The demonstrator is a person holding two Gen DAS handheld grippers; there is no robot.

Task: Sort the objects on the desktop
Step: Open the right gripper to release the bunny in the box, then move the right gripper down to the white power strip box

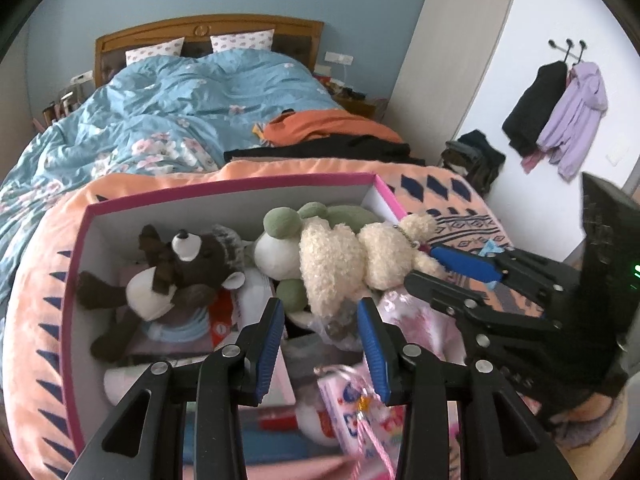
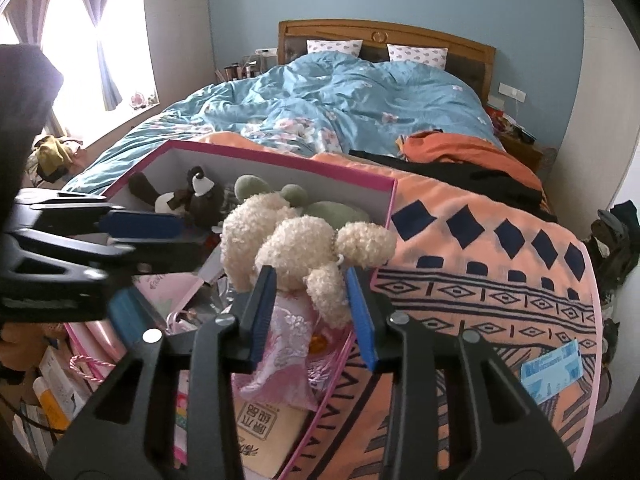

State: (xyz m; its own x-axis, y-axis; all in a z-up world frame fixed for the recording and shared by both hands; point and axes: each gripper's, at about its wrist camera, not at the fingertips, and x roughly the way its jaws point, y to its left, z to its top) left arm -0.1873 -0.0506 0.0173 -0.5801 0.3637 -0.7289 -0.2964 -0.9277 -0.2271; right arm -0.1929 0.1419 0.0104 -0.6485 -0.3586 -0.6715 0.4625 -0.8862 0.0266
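Observation:
A pink-edged box [image 1: 224, 186] [image 2: 280, 160] lies on an orange patterned blanket and holds soft toys. A cream curly plush bear [image 1: 340, 256] [image 2: 296, 240] lies over the box's right side. A dark brown plush [image 1: 176, 276] [image 2: 196, 196] and a green-and-white plush [image 1: 280, 240] [image 2: 256, 188] lie further in. My left gripper [image 1: 320, 344] is open above the box's contents, holding nothing. My right gripper [image 2: 310, 312] is open with its fingers either side of the cream bear's lower part; it also shows in the left wrist view [image 1: 444, 268].
The orange blanket [image 2: 480, 264] covers the foot of a bed with a blue duvet [image 1: 180, 112]. A blue packet [image 2: 554, 370] lies on the blanket at right. Pink fabric [image 2: 286, 344] and pink packets [image 1: 356, 408] fill the box's near end. Clothes hang on a wall [image 1: 560, 108].

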